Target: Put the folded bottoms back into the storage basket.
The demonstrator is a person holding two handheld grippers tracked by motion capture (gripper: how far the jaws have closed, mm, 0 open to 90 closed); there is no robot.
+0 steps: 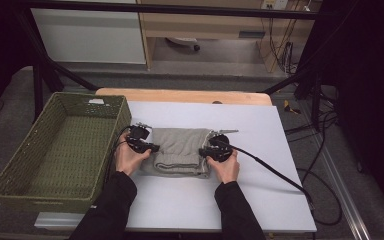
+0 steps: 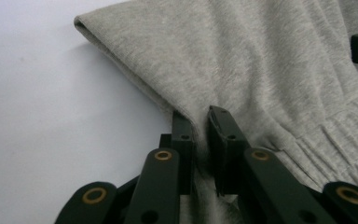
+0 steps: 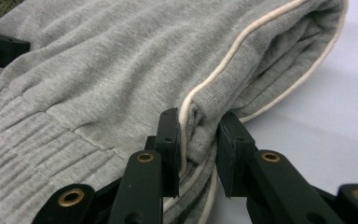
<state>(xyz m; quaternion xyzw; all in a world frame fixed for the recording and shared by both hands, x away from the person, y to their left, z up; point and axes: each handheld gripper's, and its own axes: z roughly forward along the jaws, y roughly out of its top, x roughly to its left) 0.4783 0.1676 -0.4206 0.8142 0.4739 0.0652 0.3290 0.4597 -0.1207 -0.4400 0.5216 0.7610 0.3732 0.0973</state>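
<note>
A folded grey garment (image 1: 180, 151) lay on the white table (image 1: 260, 190), right of a green basket (image 1: 60, 150). The left gripper (image 2: 200, 122) was clamped on its left edge, the right gripper (image 3: 199, 122) on its piped right edge. Both forearms were stretched forward, hands level with the cloth.

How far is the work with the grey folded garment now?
Done: the grey garment lies folded on the white table. In hand: the left gripper and right gripper each pinch one side of it. Left, probably: lifting it into the green basket.
</note>
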